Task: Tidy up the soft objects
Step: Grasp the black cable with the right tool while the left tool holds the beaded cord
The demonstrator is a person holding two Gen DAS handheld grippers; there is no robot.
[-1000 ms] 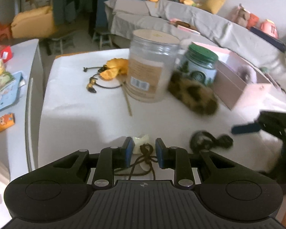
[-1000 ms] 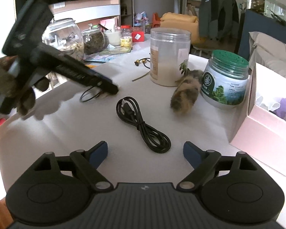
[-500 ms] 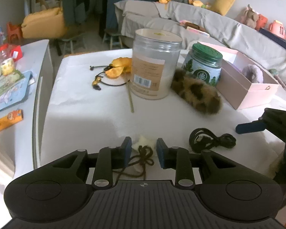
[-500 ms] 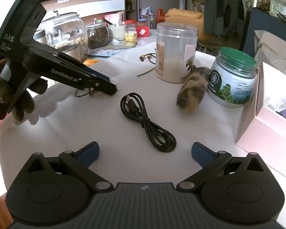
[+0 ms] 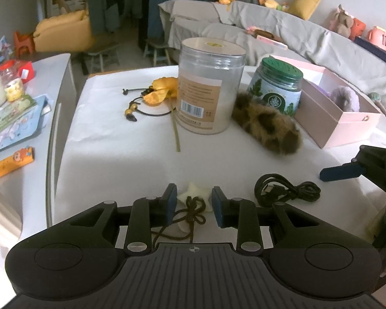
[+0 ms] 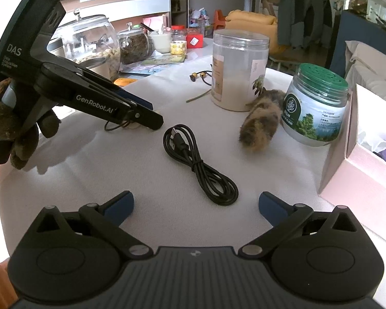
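My left gripper [image 5: 194, 200] is low over the white table, its jaws partly open around a small cream felt star [image 5: 194, 196] with a brown cord [image 5: 190, 215]; the pads stand just off the star. It also shows in the right wrist view [image 6: 151, 118]. A furry leopard-print toy [image 5: 267, 126] lies between the clear jar and the green-lidded jar, also in the right wrist view [image 6: 260, 126]. My right gripper [image 6: 195, 202] is wide open and empty above a coiled black cable [image 6: 200, 164]. A pink box [image 5: 339, 108] holds a purple fluffy item [image 5: 346, 99].
A tall clear jar [image 5: 209, 85] and a green-lidded jar [image 5: 278, 87] stand mid-table. An orange flower with beaded cord [image 5: 157, 94] lies behind. Glass jars [image 6: 90, 43] and clutter sit on a side counter to the left.
The left gripper's jaws have spread a little around the star and the view has pulled slightly back. The right gripper has eased back from the cable, still open.
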